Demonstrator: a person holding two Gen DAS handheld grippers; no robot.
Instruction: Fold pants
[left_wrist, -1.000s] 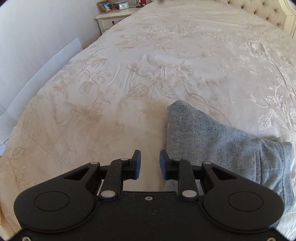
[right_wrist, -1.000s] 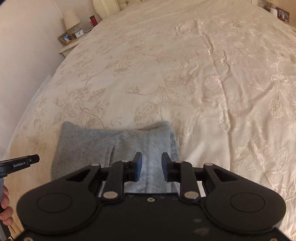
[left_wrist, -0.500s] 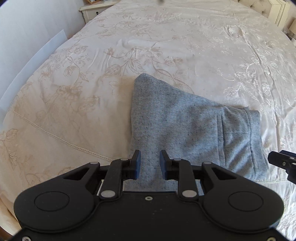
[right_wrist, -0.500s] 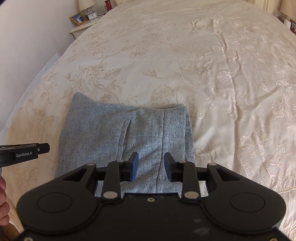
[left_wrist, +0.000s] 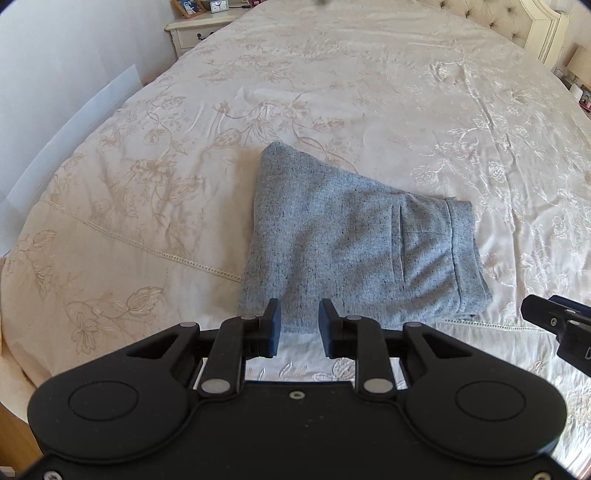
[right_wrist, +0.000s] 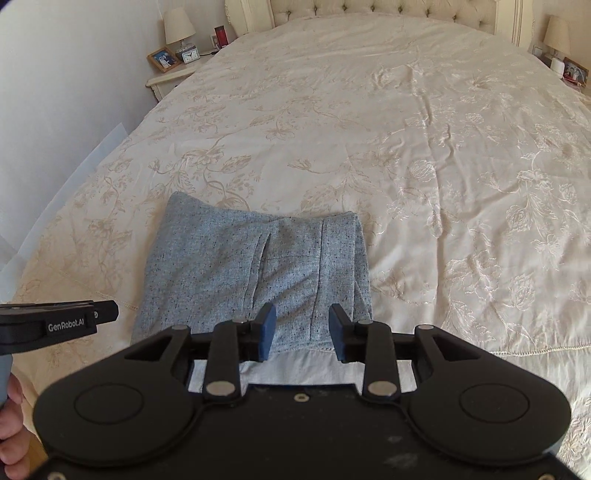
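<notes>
Two tools hang above the near end of the bed (left_wrist: 332, 92), both released and holding nothing. The left tool (left_wrist: 297, 328) has its blue pads parted over the near edge of the pants (left_wrist: 351, 251). The right tool (right_wrist: 302, 334) has just been opening its jaws, with only air between them. The grey pants lie folded into a compact stack on the cream floral bedspread, near the bed's foot, waistband on the right
</notes>
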